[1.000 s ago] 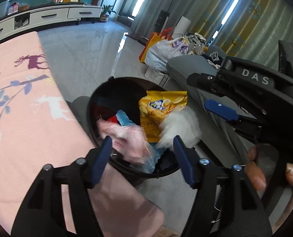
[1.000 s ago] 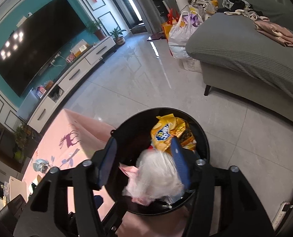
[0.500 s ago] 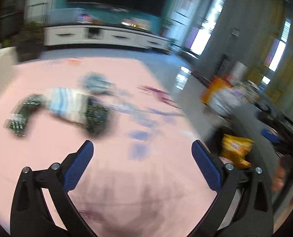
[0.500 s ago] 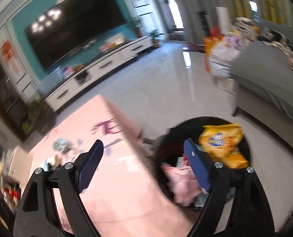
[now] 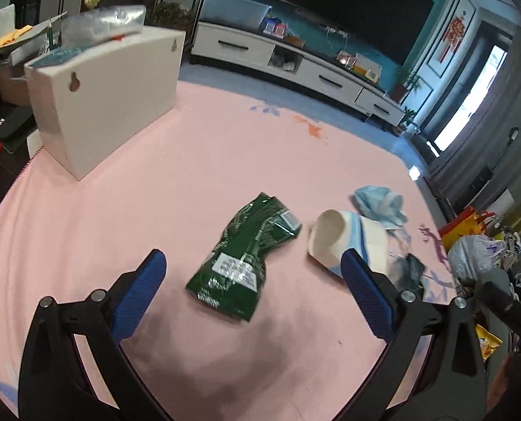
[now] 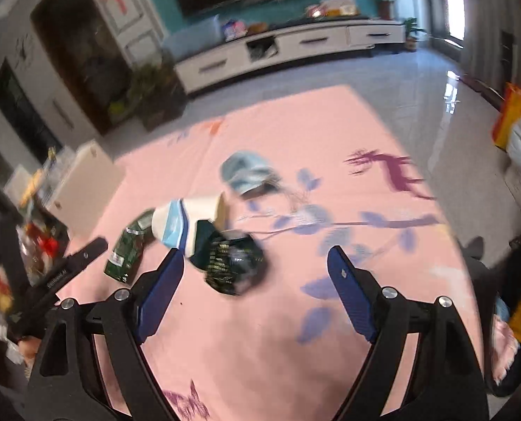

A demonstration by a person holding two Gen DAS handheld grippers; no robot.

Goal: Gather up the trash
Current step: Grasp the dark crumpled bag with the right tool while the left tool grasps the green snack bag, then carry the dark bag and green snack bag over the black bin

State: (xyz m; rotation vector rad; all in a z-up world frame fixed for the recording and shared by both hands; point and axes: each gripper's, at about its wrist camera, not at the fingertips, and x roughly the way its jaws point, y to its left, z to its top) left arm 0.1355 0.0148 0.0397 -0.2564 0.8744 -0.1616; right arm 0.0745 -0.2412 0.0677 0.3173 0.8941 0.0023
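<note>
Left gripper point(image 5: 251, 289) held low over pink cloth point(image 5: 190, 161), jaws wide, holding nothing, green wrapper point(image 5: 246, 258) between. Right gripper point(image 6: 255, 289) the same, wide and bare, above dark crumpled bag point(image 6: 234, 263). Cup point(image 5: 344, 244) tipped nearby.

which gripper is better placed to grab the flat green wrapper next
Left. The left gripper is open with the green wrapper lying between its fingers; the right gripper faces the crumpled dark wrapper instead.
</note>
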